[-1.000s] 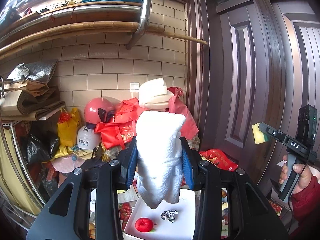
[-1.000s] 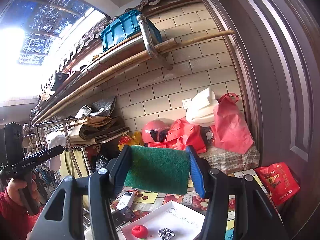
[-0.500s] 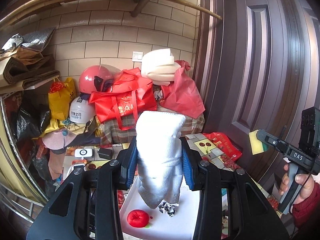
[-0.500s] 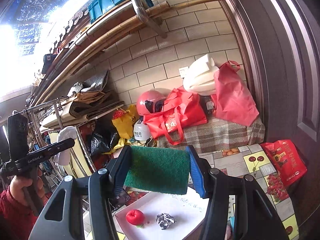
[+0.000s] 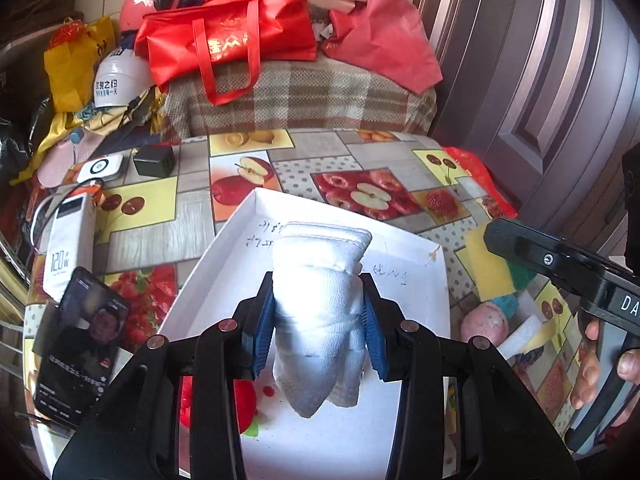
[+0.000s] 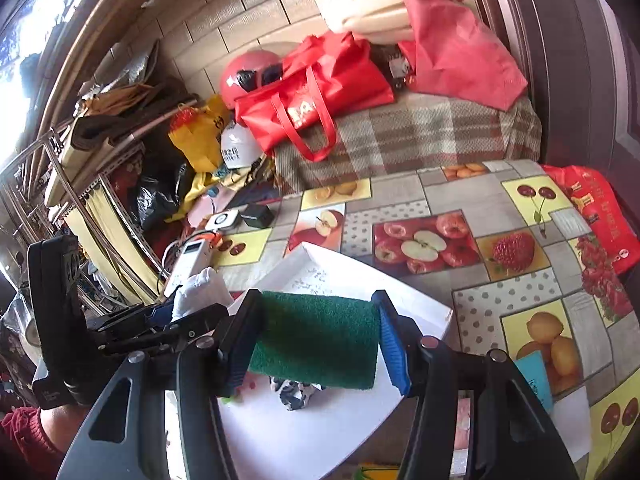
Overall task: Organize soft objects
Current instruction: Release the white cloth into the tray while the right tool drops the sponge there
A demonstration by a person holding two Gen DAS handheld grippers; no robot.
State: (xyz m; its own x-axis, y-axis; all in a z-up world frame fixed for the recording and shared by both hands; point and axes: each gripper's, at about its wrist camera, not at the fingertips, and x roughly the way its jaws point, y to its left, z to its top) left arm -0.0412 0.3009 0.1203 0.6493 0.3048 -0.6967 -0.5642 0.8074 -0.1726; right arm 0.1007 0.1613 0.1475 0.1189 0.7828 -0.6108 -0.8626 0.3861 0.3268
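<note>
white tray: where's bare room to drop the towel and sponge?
Free: the white tray's far half, up to the handwriting, and its near-right floor. Crowded: near-left, with the red ball and black-and-white wad. Left of the tray, the phone and power bank block the cloth.

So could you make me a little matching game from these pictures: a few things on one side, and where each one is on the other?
Things:
1. white towel
2. green scouring pad
3. red bag
4. phone

Places:
A. on the checked blanket at the back
B. clamped in the right gripper
C. on the table, left of the white tray
D. clamped in the left gripper

Pairs: 1-D, 2-B, 3-A, 4-C
</note>
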